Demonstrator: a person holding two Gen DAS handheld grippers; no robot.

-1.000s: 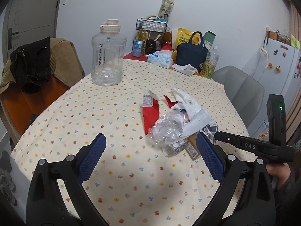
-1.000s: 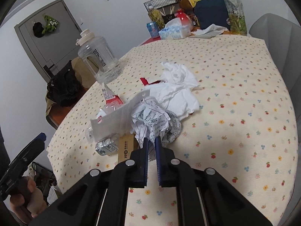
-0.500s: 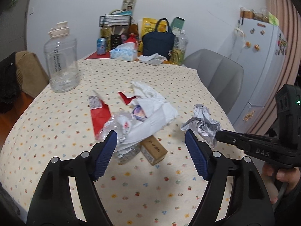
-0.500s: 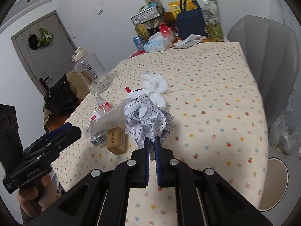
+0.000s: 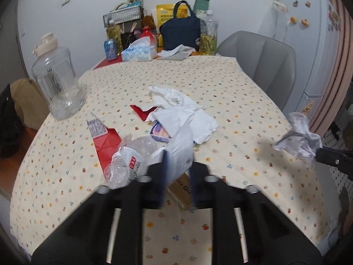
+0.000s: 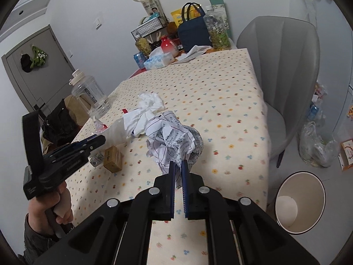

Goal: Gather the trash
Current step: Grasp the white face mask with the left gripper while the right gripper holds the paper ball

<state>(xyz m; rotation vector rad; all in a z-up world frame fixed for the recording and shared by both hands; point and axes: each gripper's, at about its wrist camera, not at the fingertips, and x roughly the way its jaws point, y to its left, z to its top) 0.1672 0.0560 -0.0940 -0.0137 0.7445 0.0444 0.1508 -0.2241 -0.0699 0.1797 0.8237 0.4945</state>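
My left gripper is low over the trash pile on the flowered tablecloth. Its blurred jaws are closing on a white plastic bag, and the pads press on it. Beside the bag lie a crushed clear bottle, a red wrapper, white tissue and a small brown box. My right gripper is shut on a crumpled printed paper ball and holds it above the table near the right edge. The left gripper shows at the left of the right wrist view.
A clear water jug stands at the left of the table. A tissue box, a navy bag and bottles crowd the far end. A grey chair stands on the right. On the floor beside the table is a round white bin.
The left jaws went from wide open to closed on the white bag. The right gripper carried the paper ball off the pile toward the table's right edge.
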